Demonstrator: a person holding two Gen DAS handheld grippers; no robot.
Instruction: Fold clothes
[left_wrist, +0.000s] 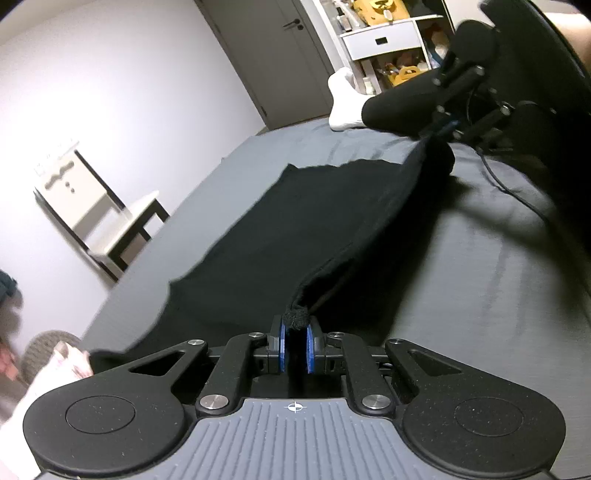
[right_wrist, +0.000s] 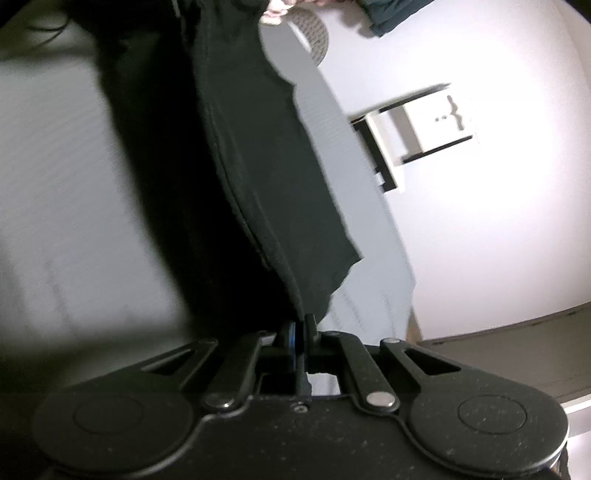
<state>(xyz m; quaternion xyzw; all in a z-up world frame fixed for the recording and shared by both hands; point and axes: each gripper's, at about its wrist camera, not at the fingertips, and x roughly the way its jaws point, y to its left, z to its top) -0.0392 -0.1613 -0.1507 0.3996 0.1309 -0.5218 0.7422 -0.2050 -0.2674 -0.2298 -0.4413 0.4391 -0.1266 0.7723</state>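
Blue-padded fingers (left_wrist: 309, 349) of the left gripper (left_wrist: 295, 349) are drawn almost together, with a bunched black corner of the garment (left_wrist: 266, 236) pinched between them. From that pinch one edge of the black cloth runs taut and straight away from the camera to the right gripper (left_wrist: 448, 127), seen far off in the left wrist view, where the opposite corner is gathered at its tips. In the right wrist view, the right gripper's jaws are likewise nearly closed on a thin fold of the same cloth, with a hemmed edge leading off from them.

Long axis: the held edge spans gripper to gripper, lifted; the remainder of the garment hangs down and trails onto the grey bed sheet (left_wrist: 480, 266), to the left of the held line in the left wrist view. Neither gripper is nearer the cloth; each holds one end.

Judgement: the next move likely turns on carrying this taut edge sideways over the trailing portion, keeping both ends level.

Beyond lie a white-socked foot (left_wrist: 343, 101) on the bed and a small chair (left_wrist: 107, 221) against the wall.
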